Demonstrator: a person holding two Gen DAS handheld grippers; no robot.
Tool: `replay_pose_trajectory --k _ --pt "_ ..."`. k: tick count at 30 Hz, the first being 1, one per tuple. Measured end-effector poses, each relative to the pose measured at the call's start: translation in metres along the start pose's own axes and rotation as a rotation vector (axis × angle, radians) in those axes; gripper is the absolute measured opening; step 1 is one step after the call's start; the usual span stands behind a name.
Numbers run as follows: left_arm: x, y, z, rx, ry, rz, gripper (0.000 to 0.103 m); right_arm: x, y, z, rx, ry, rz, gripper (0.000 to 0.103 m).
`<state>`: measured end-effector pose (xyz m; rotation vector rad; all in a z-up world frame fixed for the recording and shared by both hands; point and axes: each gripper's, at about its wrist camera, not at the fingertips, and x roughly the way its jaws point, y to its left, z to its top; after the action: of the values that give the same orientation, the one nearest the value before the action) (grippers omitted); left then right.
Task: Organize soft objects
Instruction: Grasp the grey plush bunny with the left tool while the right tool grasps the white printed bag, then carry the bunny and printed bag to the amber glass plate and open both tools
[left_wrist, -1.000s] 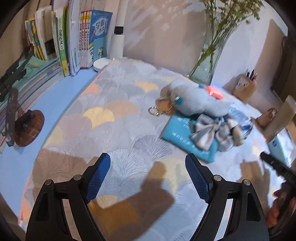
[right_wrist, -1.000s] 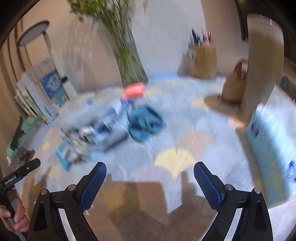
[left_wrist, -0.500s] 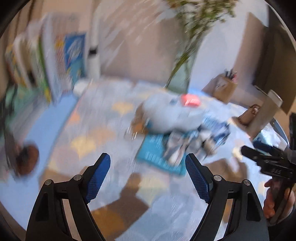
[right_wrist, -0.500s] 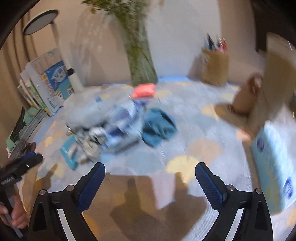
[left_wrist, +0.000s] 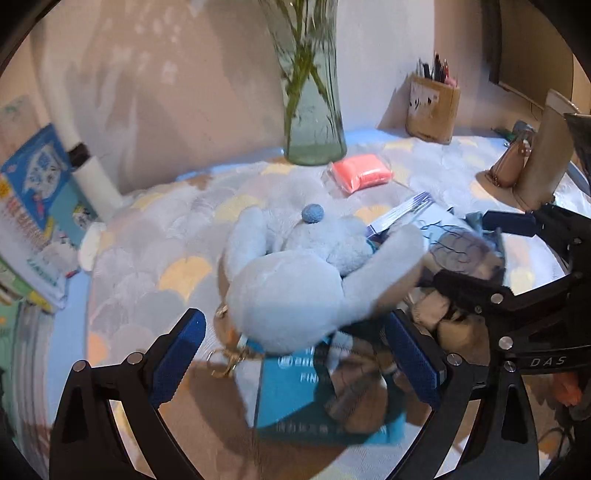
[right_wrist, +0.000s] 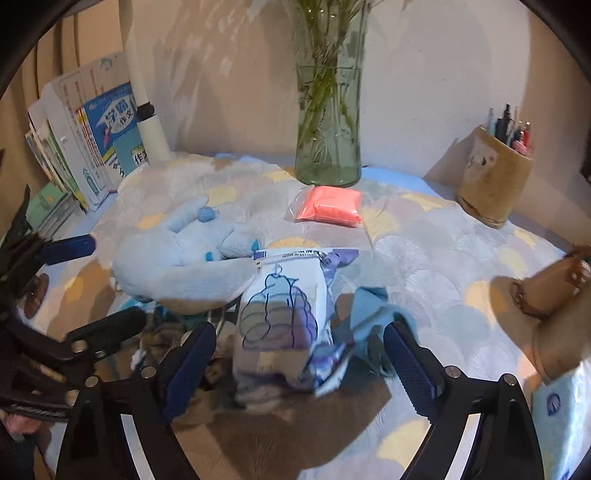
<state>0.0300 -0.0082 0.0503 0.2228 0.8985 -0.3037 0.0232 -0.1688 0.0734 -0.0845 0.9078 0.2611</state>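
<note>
On the left, a row of books (right_wrist: 92, 147) stands against the wall with a white lamp post (right_wrist: 146, 110) just beside it. In the right wrist view the left gripper (right_wrist: 81, 284) enters from nine o'clock, its jaws spread apart after just opening wider, blue pads either side of the head of a pale blue plush toy (right_wrist: 177, 266); no pad presses on it. In its own view the left gripper (left_wrist: 295, 354) frames the plush toy (left_wrist: 291, 288) at twelve o'clock, with a metal key ring (left_wrist: 225, 360) and a teal booklet (left_wrist: 295, 398) beneath, the booklet lying flat on the patterned cloth (left_wrist: 155, 236). A plaid fabric piece (left_wrist: 354, 391) lies on the booklet toward five o'clock, blurred. Further right, the right gripper (right_wrist: 299, 362) has its jaws wide, though they have just narrowed a little; between them, untouched, sits a white and purple printed pouch (right_wrist: 284, 306) that leans against the plush toy's ear. A crumpled blue cloth (right_wrist: 373, 310) lies just beside the pouch at three o'clock. Beyond, at twelve o'clock, a wrapped coral-pink block (right_wrist: 328, 208) lies in front of a glass vase (right_wrist: 327, 136) with green stems. At two o'clock a pen holder (right_wrist: 491, 181) stands by the wall, and at three o'clock a small brown bag (right_wrist: 550, 284) rests on the cloth.
</note>
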Motion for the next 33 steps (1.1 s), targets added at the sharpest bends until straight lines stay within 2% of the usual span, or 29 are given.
replay_pose_trajectory --k 3,5,7,8,10,13,17,19,23,26,29,33 --pt "0.016 0.002 0.007 0.007 0.018 -0.037 0.096 0.009 -0.007 0.002 0.01 0.0 0.007 0.085" --pt "0.025 0.004 0.009 -0.006 0.026 -0.091 0.088 0.014 -0.014 0.001 0.044 0.004 0.069 0.078" --pt "0.027 0.002 0.009 -0.008 0.001 -0.075 0.083 0.016 -0.018 -0.003 0.06 -0.012 0.103 0.076" --pt "0.026 0.002 0.008 -0.007 -0.01 -0.068 0.077 0.015 -0.019 -0.005 0.061 -0.023 0.109 0.074" --pt "0.024 0.004 0.008 -0.017 -0.027 -0.065 0.072 0.011 -0.019 -0.009 0.056 -0.045 0.158 0.055" --pt "0.016 0.017 0.008 -0.103 -0.054 -0.077 0.07 0.006 -0.013 -0.012 0.031 -0.067 0.165 0.049" --pt "-0.017 0.036 0.009 -0.226 -0.135 -0.121 0.07 -0.01 -0.017 -0.013 0.049 -0.125 0.203 0.047" --pt "-0.041 0.036 0.008 -0.236 -0.182 -0.128 0.07 -0.029 -0.024 -0.013 0.083 -0.166 0.22 0.047" --pt "-0.081 0.027 0.006 -0.232 -0.254 -0.168 0.07 -0.084 -0.037 -0.018 0.09 -0.251 0.232 0.047" --pt "-0.1 0.01 0.005 -0.219 -0.28 -0.19 0.071 -0.114 -0.049 -0.028 0.125 -0.268 0.239 0.047" --pt "-0.119 -0.008 0.007 -0.194 -0.315 -0.209 0.071 -0.132 -0.058 -0.033 0.159 -0.271 0.209 0.047" --pt "-0.147 -0.038 0.013 -0.129 -0.367 -0.193 0.071 -0.158 -0.071 -0.038 0.186 -0.303 0.161 0.047"
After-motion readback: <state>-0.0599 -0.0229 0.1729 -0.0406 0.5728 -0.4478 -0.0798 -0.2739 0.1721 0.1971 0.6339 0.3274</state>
